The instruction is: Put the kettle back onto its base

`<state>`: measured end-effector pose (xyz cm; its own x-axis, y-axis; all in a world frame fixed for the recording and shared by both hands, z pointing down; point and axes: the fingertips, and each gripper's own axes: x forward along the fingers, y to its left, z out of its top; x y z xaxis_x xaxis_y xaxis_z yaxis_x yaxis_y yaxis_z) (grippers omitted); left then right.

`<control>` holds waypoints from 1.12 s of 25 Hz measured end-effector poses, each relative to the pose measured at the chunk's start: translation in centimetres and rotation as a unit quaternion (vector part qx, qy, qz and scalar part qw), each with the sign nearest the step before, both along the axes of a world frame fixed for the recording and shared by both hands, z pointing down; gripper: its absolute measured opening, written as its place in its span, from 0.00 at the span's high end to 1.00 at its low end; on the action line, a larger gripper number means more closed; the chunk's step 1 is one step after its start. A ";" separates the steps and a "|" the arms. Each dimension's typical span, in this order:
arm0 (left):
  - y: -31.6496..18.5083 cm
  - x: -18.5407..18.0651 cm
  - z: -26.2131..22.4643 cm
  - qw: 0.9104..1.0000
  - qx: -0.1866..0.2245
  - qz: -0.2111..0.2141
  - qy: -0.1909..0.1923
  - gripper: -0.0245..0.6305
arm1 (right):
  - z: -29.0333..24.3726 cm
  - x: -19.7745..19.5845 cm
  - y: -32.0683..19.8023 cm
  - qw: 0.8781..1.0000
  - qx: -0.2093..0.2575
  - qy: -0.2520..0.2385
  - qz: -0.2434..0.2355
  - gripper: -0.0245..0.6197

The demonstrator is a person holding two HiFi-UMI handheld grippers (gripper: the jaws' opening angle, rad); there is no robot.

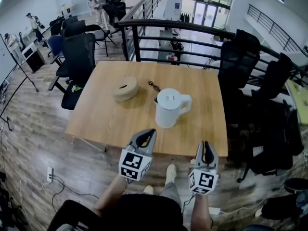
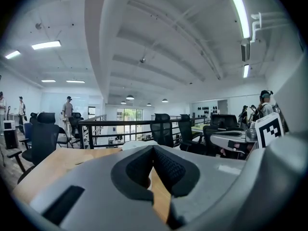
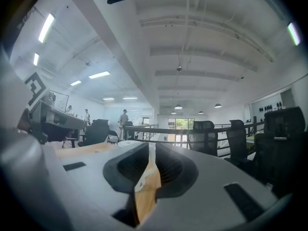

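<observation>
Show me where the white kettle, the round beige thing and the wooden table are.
White plastic kettle (image 1: 167,114): head view, side of its body.
Round beige disc-shaped object (image 1: 129,87): head view, its top.
Light wooden table (image 1: 110,121): head view, bare top.

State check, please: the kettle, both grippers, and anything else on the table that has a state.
Kettle: upright on the table, lid shut, neither gripper holding it.
Round tan disc: flat on the table, nothing on it, apart from the kettle.
Left gripper: jaws together, empty.
Right gripper: jaws a narrow gap apart, empty.
</observation>
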<state>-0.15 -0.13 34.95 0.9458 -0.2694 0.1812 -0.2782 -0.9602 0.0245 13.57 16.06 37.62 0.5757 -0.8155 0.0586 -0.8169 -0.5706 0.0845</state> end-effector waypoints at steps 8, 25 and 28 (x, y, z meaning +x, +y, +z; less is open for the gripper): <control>2.1 -1.0 -0.1 1.000 -0.001 0.029 -0.002 0.97 | 0.5 -2.1 2.8 0.999 -0.014 -0.009 0.027 0.94; 3.3 -1.5 0.1 0.999 0.000 0.036 -0.005 0.97 | 0.0 -3.3 2.5 1.000 -0.007 -0.004 0.013 0.97; 3.2 -1.5 0.1 0.999 -0.001 0.035 -0.005 0.97 | 0.1 -3.3 2.4 1.000 -0.023 -0.013 0.014 0.97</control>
